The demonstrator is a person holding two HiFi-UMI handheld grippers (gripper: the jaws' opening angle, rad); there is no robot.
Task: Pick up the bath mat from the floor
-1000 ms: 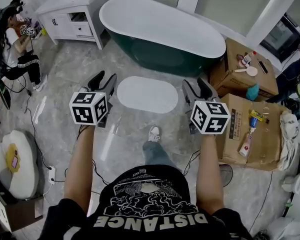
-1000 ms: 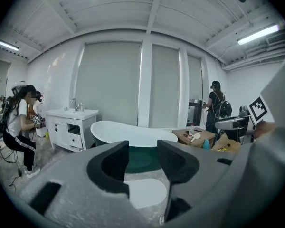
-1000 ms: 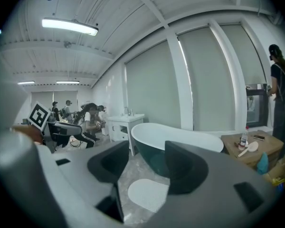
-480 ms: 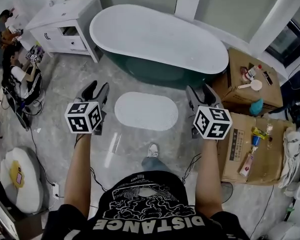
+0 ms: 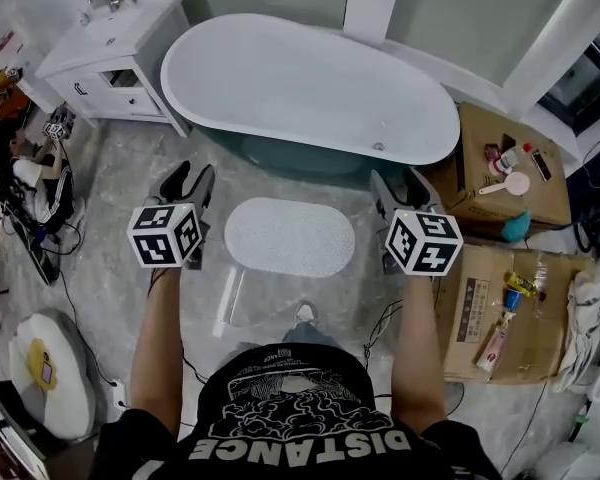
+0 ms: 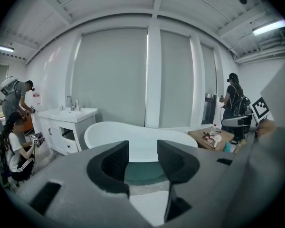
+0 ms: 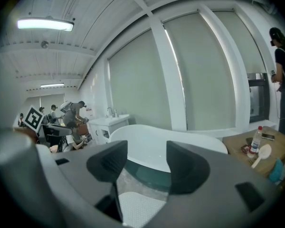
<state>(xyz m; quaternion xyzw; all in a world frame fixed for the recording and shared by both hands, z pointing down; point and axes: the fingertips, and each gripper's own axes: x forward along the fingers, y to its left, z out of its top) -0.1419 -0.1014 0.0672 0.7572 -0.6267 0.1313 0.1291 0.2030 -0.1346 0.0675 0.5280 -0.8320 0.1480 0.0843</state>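
You stand facing a white oval bath mat (image 5: 290, 236) lying flat on the grey floor (image 5: 120, 218), just in front of a white bathtub (image 5: 310, 88) with a green underside. Your left gripper (image 5: 188, 181) hangs in the air off the mat's left end and your right gripper (image 5: 400, 183) off its right end; neither touches the mat. Both sets of fingers are released, parted with nothing between them. This looks like the approach step, with the mat not yet lifted. Next, you would likely need to bend down, bring the fingers to the mat's thin edge and pinch it.
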